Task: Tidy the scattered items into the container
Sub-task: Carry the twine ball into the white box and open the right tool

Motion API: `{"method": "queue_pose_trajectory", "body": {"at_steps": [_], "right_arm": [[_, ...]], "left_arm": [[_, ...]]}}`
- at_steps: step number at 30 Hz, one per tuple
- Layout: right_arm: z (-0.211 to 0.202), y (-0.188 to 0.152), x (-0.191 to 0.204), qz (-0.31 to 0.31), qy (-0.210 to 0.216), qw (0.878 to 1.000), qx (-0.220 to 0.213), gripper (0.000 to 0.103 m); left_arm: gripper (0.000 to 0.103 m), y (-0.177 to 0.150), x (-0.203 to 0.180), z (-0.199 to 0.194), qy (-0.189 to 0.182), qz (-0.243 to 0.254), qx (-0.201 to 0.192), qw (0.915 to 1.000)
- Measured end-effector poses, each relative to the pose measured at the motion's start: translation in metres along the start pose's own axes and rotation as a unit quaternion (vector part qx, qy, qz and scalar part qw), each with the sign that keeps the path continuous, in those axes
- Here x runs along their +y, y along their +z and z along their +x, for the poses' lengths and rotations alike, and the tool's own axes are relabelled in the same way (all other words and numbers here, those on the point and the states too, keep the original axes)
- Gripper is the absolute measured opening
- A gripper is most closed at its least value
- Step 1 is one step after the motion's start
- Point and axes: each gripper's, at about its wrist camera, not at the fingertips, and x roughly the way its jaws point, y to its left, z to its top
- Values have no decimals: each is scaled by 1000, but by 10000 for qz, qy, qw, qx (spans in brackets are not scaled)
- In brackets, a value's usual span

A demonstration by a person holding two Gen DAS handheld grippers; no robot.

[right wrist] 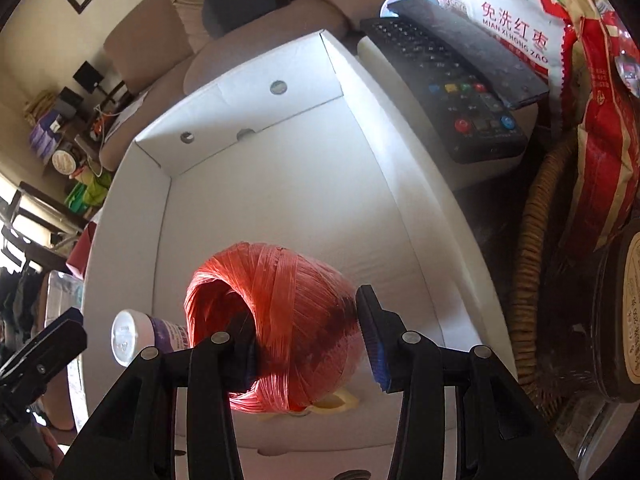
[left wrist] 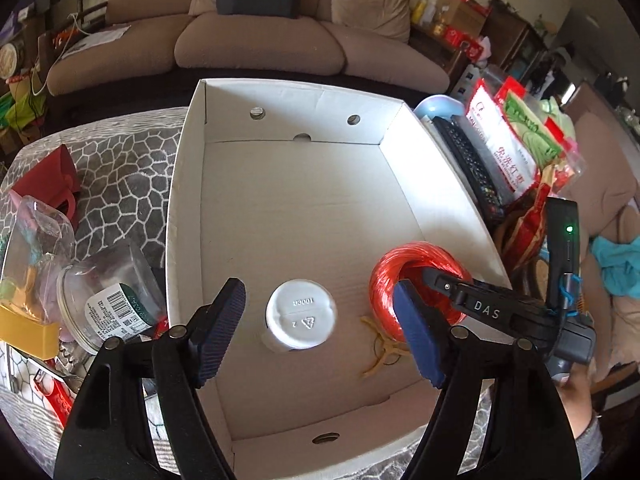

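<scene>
A white cardboard box (left wrist: 188, 184) lies open below both grippers. On its floor a white bottle (left wrist: 300, 316) with a purple label (right wrist: 168, 336) lies on its side, its base turned toward the left wrist camera. My left gripper (left wrist: 320, 334) hangs over it, open, and its blue pads are clear of the bottle. My right gripper (right wrist: 308, 340) is shut on a roll of red twine (right wrist: 280, 320) low in the box's near right corner. One finger is inside the roll's hole and the other is against its outer side. Yellow rubber bands (left wrist: 380, 352) lie under the roll.
Left of the box, on a grey patterned cloth (left wrist: 120, 160), lie a glass jar (left wrist: 108, 300), clear packaging and a red bag (left wrist: 52, 176). To the right are remote controls (right wrist: 460, 92), snack bags (right wrist: 516, 36) and a wicker basket (right wrist: 532, 260). A sofa (left wrist: 260, 40) stands behind.
</scene>
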Motion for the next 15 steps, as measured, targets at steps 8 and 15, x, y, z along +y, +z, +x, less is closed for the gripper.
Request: {"method": "queue_pose_trajectory", "body": {"at_steps": [8,15], "right_arm": [[-30,-5,34,-1138,-1082,9863,-513,70],[-84,-15,45,-974,-170,9902,-987,70]], "left_arm": [[74,-12,2,-13,100,215,119,9996],[63,-23,-6,-6,99,430,321,9985]]}}
